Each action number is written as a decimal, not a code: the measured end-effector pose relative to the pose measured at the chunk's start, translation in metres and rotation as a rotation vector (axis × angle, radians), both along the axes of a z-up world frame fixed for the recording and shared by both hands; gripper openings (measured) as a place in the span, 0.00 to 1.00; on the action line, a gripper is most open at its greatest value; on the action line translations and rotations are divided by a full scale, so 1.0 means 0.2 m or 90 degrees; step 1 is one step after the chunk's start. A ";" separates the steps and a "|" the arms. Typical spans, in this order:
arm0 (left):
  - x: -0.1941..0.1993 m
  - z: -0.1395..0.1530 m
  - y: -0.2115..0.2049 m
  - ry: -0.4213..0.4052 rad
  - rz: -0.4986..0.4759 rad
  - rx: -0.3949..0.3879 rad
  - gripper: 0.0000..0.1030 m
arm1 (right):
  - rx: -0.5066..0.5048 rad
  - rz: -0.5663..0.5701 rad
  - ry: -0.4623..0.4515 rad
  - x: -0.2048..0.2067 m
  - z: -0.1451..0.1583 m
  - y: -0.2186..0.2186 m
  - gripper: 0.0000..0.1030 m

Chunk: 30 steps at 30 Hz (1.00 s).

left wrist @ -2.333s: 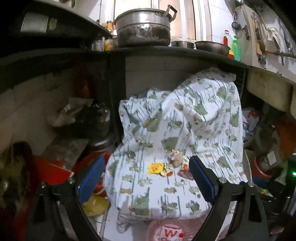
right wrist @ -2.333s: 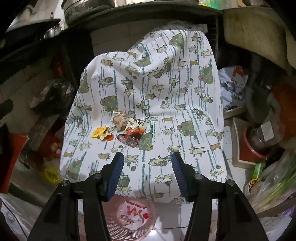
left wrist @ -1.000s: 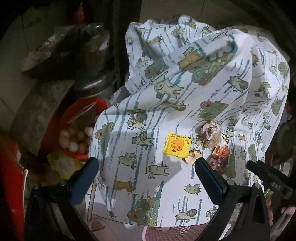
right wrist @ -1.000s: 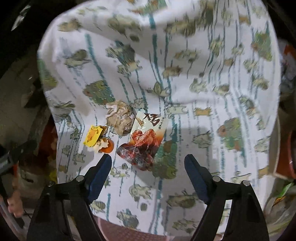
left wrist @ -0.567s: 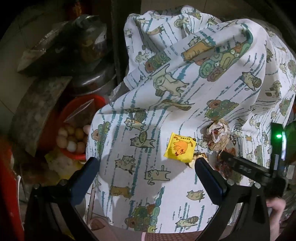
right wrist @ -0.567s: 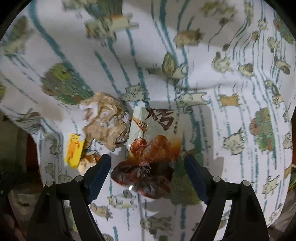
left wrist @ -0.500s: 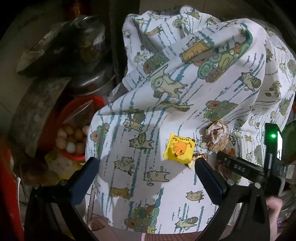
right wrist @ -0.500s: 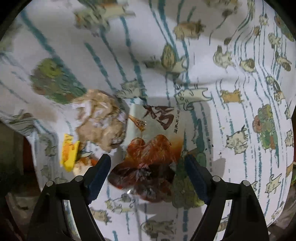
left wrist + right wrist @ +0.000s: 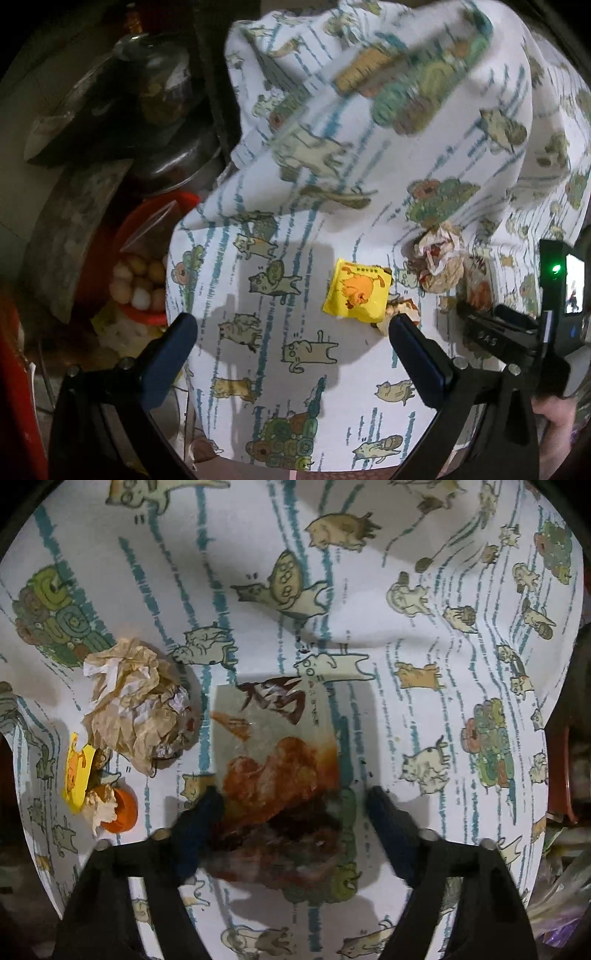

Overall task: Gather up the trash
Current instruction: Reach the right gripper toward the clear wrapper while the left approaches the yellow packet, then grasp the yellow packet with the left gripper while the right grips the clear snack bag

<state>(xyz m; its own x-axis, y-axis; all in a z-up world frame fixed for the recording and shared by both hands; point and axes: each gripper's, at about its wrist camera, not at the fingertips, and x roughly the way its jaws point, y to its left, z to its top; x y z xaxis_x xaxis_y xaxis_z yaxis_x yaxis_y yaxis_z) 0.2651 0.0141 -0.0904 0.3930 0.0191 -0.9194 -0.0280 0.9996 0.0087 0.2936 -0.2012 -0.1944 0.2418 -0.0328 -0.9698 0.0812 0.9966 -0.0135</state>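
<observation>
Trash lies on a cat-print cloth point(image 9: 280, 236). A yellow sachet point(image 9: 356, 290) lies flat beside a crumpled brown paper ball point(image 9: 441, 258). My left gripper point(image 9: 291, 339) is open, its right finger tip just below the sachet. In the right wrist view, a clear snack wrapper with red-brown food print point(image 9: 280, 771) lies between the open fingers of my right gripper point(image 9: 291, 808), close over it. The paper ball point(image 9: 138, 705), the yellow sachet point(image 9: 77, 771) and an orange bottle cap point(image 9: 122, 812) with a small paper scrap lie to its left. The cloth point(image 9: 424, 635) fills that view.
Left of the cloth stand a red bowl of eggs point(image 9: 138, 280), a grey slab point(image 9: 74, 225) and dark metal pots point(image 9: 162, 122). The right gripper's body and camera with a green light point(image 9: 554, 295) show at the right of the left wrist view. Plastic bags point(image 9: 565, 886) lie at far right.
Both grippers have moved closer to the cloth. The right gripper has lowered until the snack wrapper lies between its fingers. The left gripper has neared the yellow sachet.
</observation>
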 end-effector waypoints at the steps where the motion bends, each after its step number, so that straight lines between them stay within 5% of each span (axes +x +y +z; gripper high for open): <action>1: 0.00 0.00 -0.01 0.000 -0.007 0.001 1.00 | -0.002 0.010 0.008 -0.01 0.00 0.00 0.63; 10: 0.15 -0.14 -0.07 0.043 -0.031 -0.009 1.00 | 0.013 0.046 0.035 -0.09 0.00 -0.08 0.63; 21: 0.33 -0.48 -0.10 0.133 -0.041 -0.033 1.00 | 0.018 0.062 0.049 -0.16 -0.01 -0.19 0.64; 30: 0.34 -0.50 -0.20 0.120 -0.059 -0.003 1.00 | 0.017 0.064 0.057 -0.11 0.01 -0.20 0.64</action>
